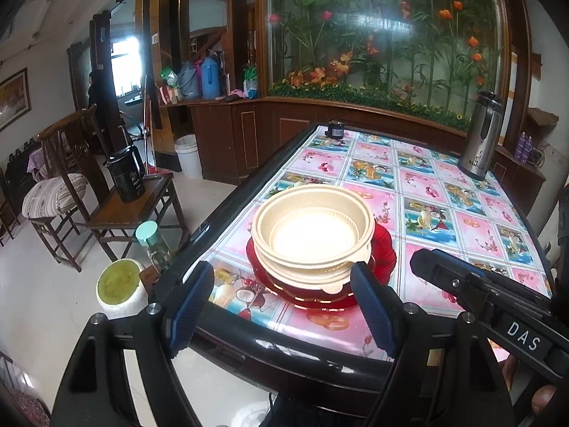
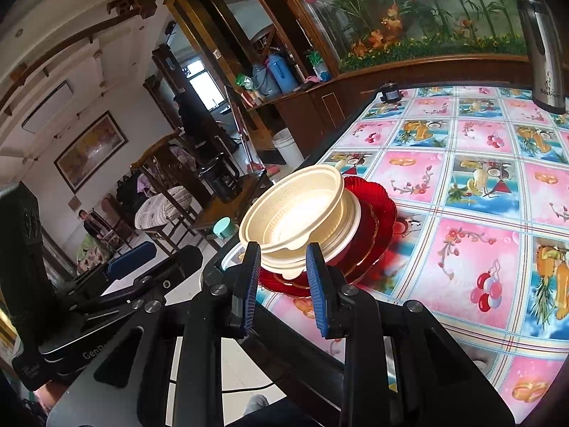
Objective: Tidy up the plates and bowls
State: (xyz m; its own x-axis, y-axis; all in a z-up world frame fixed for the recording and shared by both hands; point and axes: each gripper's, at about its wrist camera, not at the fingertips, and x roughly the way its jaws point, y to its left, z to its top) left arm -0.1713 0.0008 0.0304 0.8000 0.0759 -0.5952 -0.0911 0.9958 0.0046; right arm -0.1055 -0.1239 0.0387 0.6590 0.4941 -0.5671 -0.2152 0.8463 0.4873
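Observation:
Cream plastic bowls (image 1: 313, 235) sit nested on stacked red glass plates (image 1: 386, 249) near the table's left front edge. My left gripper (image 1: 284, 302) is open and empty, its blue pads (image 1: 192, 306) on either side of the stack's near edge and short of it. In the right wrist view the same bowls (image 2: 295, 213) sit on the red plates (image 2: 377, 220). My right gripper (image 2: 282, 286) is open with a narrow gap, empty, just in front of the bowls' near rim. The right gripper (image 1: 498, 299) also shows in the left wrist view, at the right.
The table (image 1: 426, 192) has a flowered cloth and a black rim. A steel thermos (image 1: 482, 135) stands at its far right and a small black object (image 1: 334, 130) at the far edge. To the left are wooden chairs (image 1: 117, 206), a teal-capped bottle (image 1: 153, 242) and a white stool (image 1: 119, 288).

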